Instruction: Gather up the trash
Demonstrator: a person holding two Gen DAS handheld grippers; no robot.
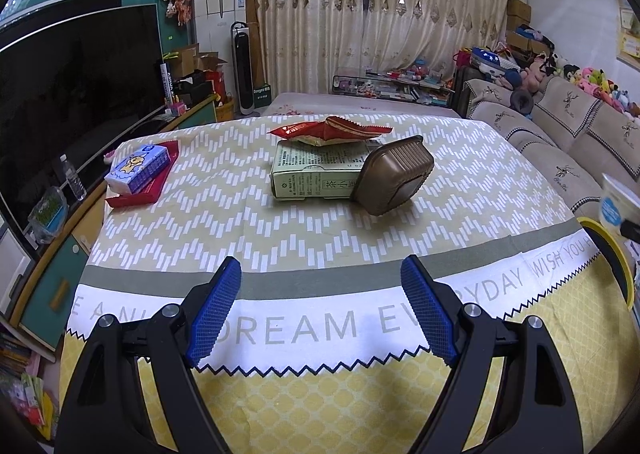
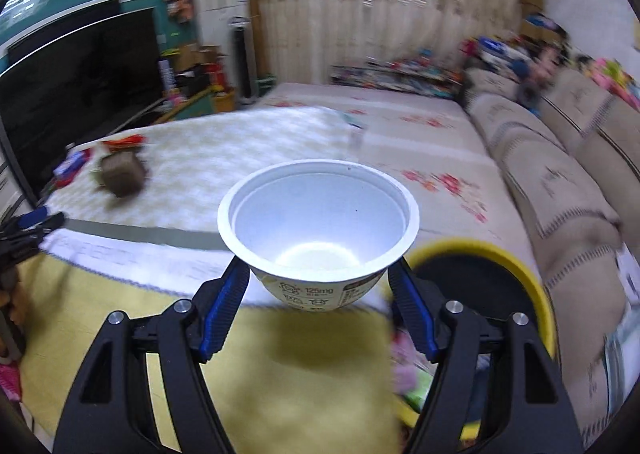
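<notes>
Tablecloth point(image 1: 320, 222) edge, L gripper point(image 1: 320, 310) agape; R gripper point(image 2: 318, 294) w/ cup point(image 2: 318, 222).

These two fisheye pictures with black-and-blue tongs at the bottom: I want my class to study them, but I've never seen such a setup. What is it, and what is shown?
There is no robot. A person holds a two-finger gripper in each hand, each with a camera looking along its fingers.

The left wrist view shows the left gripper open and empty, above a table with a patterned tablecloth. On it lie a red snack wrapper, a green carton, a brown plastic tray leaning on the carton, and a tissue pack.

The right wrist view, blurred, shows the right gripper shut on an empty white cup, beside a yellow-rimmed bin.
</notes>
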